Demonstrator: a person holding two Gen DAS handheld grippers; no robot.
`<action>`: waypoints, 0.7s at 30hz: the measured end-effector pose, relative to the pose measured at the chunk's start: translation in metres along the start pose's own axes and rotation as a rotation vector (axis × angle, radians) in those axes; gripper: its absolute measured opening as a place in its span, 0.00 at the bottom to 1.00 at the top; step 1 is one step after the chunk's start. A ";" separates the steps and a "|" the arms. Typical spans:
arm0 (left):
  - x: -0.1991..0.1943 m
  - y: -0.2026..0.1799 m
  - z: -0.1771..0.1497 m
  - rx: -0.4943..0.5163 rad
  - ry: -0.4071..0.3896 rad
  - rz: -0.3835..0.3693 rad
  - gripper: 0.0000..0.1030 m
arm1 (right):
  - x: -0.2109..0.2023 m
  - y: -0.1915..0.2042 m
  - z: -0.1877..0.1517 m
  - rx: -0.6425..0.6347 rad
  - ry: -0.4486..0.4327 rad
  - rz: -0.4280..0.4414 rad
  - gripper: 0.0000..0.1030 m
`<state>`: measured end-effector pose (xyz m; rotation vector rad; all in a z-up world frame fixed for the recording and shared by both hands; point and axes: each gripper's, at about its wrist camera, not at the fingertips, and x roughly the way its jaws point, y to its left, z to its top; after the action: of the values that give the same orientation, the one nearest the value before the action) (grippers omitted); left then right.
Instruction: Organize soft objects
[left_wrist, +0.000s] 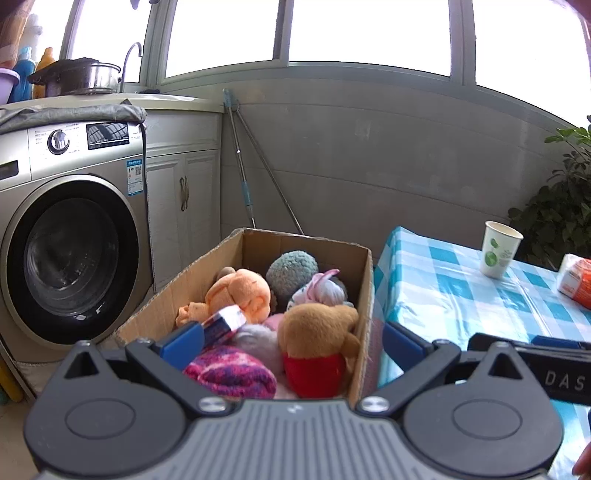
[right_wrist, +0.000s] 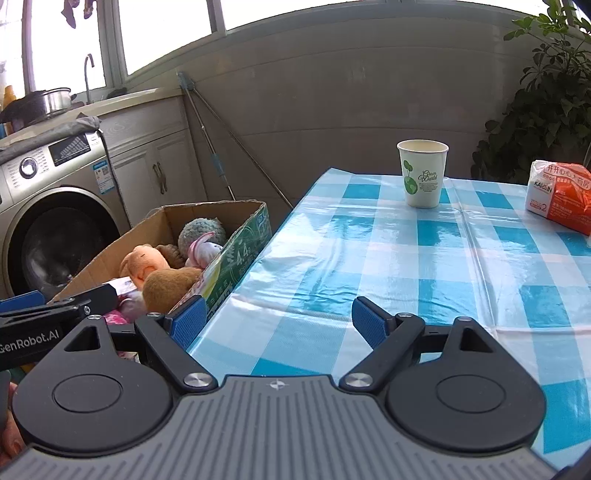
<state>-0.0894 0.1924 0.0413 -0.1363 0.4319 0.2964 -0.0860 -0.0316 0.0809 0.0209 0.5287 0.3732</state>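
A cardboard box (left_wrist: 207, 266) stands left of the table and holds several soft toys: an orange plush (left_wrist: 240, 291), a brown bear in a red shirt (left_wrist: 317, 332), a grey-blue ball (left_wrist: 291, 269), a pink-white toy (left_wrist: 321, 288) and a pink knit item (left_wrist: 229, 373). My left gripper (left_wrist: 291, 343) is open and empty above the box's near end. My right gripper (right_wrist: 277, 321) is open and empty above the table's left edge. The box (right_wrist: 236, 258) also shows at the left of the right wrist view.
The table has a blue checked cloth (right_wrist: 406, 258). On it stand a paper cup (right_wrist: 423, 173) and an orange-white packet (right_wrist: 561, 195). A washing machine (left_wrist: 66, 236) and white cabinets (left_wrist: 184, 192) are at the left, mop poles (left_wrist: 243, 162) lean on the wall, a plant (right_wrist: 546, 103) is at the right.
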 end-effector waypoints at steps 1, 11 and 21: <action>-0.004 -0.001 -0.001 0.004 0.002 -0.003 0.99 | -0.005 0.001 -0.001 -0.002 -0.003 -0.002 1.00; -0.041 -0.002 -0.009 0.023 -0.019 -0.003 0.99 | -0.047 0.009 -0.008 -0.018 -0.021 -0.011 1.00; -0.079 -0.001 -0.011 0.049 -0.061 -0.012 0.99 | -0.089 0.018 -0.015 -0.043 -0.053 -0.032 1.00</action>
<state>-0.1618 0.1692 0.0660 -0.0816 0.3774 0.2772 -0.1706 -0.0476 0.1131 -0.0188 0.4686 0.3517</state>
